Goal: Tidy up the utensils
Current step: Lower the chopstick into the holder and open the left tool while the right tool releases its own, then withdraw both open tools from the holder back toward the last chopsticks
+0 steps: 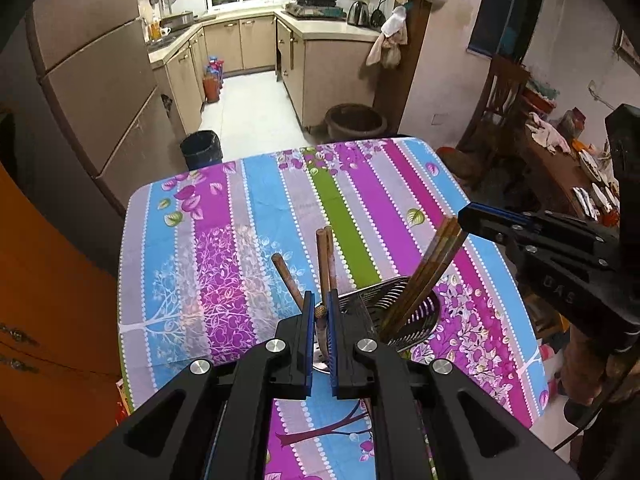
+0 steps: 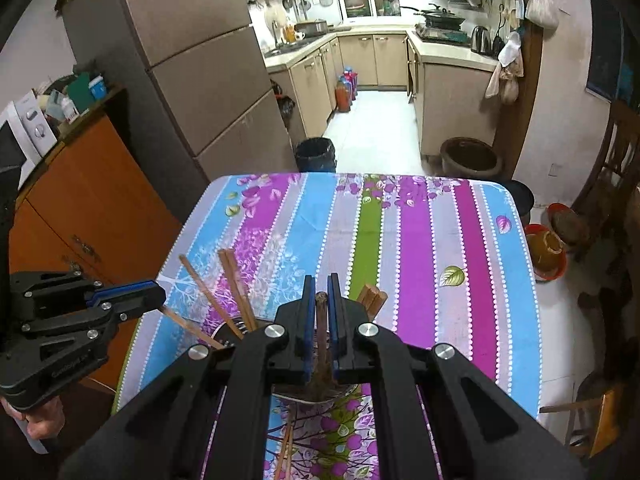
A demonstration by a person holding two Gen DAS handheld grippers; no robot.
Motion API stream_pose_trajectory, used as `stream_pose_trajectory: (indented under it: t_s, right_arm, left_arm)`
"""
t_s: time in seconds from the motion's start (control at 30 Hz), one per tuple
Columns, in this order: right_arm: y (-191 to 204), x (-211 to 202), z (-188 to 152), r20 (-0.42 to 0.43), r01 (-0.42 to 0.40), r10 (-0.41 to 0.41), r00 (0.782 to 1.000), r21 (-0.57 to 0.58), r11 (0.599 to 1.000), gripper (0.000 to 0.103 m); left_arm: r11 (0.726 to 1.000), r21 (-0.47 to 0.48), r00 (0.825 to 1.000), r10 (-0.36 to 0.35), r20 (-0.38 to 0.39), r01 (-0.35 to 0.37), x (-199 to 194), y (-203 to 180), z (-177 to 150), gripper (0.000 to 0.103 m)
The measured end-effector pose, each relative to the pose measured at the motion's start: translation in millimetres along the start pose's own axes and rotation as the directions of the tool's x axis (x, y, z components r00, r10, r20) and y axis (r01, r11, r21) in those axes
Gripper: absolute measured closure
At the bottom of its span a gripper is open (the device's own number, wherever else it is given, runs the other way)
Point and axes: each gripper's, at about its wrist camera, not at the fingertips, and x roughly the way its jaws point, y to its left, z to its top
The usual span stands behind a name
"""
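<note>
A perforated metal utensil holder stands on the striped tablecloth, with several brown chopsticks leaning in it. My left gripper is shut on one brown chopstick, just above the holder's left side. In the left wrist view, my right gripper comes in from the right and pinches the tops of a chopstick bundle that stands in the holder. In the right wrist view, my right gripper is shut on a dark chopstick over the holder's rim. The left gripper is at the left.
The far half of the tablecloth holds nothing. Beyond the table stand a black bin, a tall fridge and a brown clay pot. An orange cabinet is on the left. Chairs and bowls are on the right.
</note>
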Motion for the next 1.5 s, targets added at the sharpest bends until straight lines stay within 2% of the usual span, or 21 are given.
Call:
stream_pose_trajectory:
  t_s: [0.1,0.17,0.23,0.27,0.33,0.63,0.8,0.97,1.03,1.23,1.4,1.5]
  right_arm:
    - [-3,5,5,0.0,0.018,-0.018,1.0,0.014,1.0,0.096]
    - [-7,3,8,0.027,0.034,-0.035,0.999,0.024,0.999,0.087]
    - [-12,2,12,0.044,0.038,-0.039,0.998,0.033,0.999,0.084]
    - [-15,0,14,0.053,0.039,-0.041,0.998,0.038,0.999,0.083]
    - [-20,0,17,0.064,0.043,-0.046,0.997,0.047,0.998,0.083]
    - [-31,-11,15,0.092,0.042,-0.047,0.995,0.049,0.998,0.083]
    - [-34,-24,7,0.107,0.034,-0.038,0.994,0.045,0.998,0.083]
    - [-41,-42,-21,0.112,0.025,-0.025,0.993,0.002,1.0,0.079]
    - [-46,-48,-39,0.11,0.023,-0.021,0.994,-0.015,1.0,0.078]
    - [-60,-60,-113,0.086,0.007,-0.003,0.996,-0.054,0.999,0.078]
    - [-65,-62,-175,0.058,-0.039,0.041,0.998,-0.03,0.999,0.078]
    - [-63,-65,-208,0.059,-0.065,0.065,0.996,-0.015,0.998,0.078]
  left_arm:
    - [1.0,-0.013,1.0,0.021,0.004,-0.021,8,4,3,0.096]
    - [0.999,-0.019,1.0,0.028,0.014,-0.028,10,6,6,0.095]
    - [0.999,-0.029,0.999,0.034,0.031,-0.033,10,9,8,0.093]
    - [0.999,-0.04,0.998,0.039,0.039,-0.037,10,12,10,0.086]
    - [0.998,-0.048,0.997,0.048,0.059,-0.045,9,15,13,0.084]
    - [0.992,-0.054,0.985,0.12,0.123,-0.115,-3,18,18,0.083]
    - [0.984,-0.04,0.969,0.178,0.171,-0.174,-21,20,7,0.083]
    - [0.983,-0.016,0.946,0.183,0.266,-0.185,-54,22,-35,0.07]
    - [0.984,-0.021,0.943,0.174,0.284,-0.175,-64,27,-62,0.07]
    - [0.99,-0.038,0.951,0.14,0.276,-0.135,-65,35,-137,0.07]
    - [0.995,-0.039,0.964,0.099,0.246,-0.093,-50,25,-201,0.07]
    - [0.996,-0.018,0.965,0.09,0.247,-0.088,-44,16,-236,0.07]
